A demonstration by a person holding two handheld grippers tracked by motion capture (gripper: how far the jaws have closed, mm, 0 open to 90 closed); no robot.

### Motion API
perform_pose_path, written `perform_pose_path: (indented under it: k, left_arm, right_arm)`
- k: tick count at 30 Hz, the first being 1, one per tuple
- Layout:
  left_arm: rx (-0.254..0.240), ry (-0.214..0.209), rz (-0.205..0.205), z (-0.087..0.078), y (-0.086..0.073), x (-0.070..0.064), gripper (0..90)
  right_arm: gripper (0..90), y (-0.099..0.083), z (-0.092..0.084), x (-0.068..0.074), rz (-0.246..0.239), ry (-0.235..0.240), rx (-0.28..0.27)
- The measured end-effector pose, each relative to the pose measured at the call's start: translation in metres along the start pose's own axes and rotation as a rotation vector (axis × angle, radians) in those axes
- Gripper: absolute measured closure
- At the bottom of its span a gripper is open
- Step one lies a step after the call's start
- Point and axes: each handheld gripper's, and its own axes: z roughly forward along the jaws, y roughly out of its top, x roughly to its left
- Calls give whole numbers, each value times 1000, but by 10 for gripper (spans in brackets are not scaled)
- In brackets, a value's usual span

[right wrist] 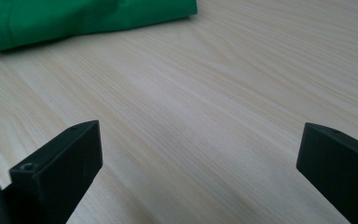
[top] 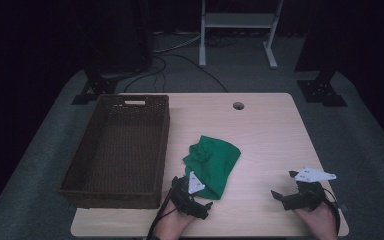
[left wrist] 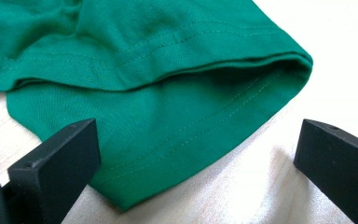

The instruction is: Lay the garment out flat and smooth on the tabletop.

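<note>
Table (top: 260, 130): cloth (left wrist: 168, 93) before left gripper (left wrist: 196, 154) (agape).

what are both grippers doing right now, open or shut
left gripper: open, holding nothing, at the green cloth's edge
right gripper: open, holding nothing

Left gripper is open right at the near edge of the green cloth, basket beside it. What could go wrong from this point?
1. The green cloth lies in folded layers; the open left gripper may pinch only the bottom hem, so the rest could unfold and drag.
2. The wicker basket has a raised wall next to the cloth; a low carry might snag on it.
3. The right gripper hovers open over bare table, too far away to help.
</note>
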Motion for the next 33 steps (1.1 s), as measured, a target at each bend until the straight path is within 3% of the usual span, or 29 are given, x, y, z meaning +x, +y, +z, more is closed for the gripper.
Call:
perform_pose_path:
  k: [12,33]
  left_arm:
    - [1,-4,7,0,0,1,0]
    - [1,-3,5,-1,-1,1,0]
  right_arm:
    - [0,18,9,7,-36,31,-7]
    - [0,47,13,0,-20,110,-71]
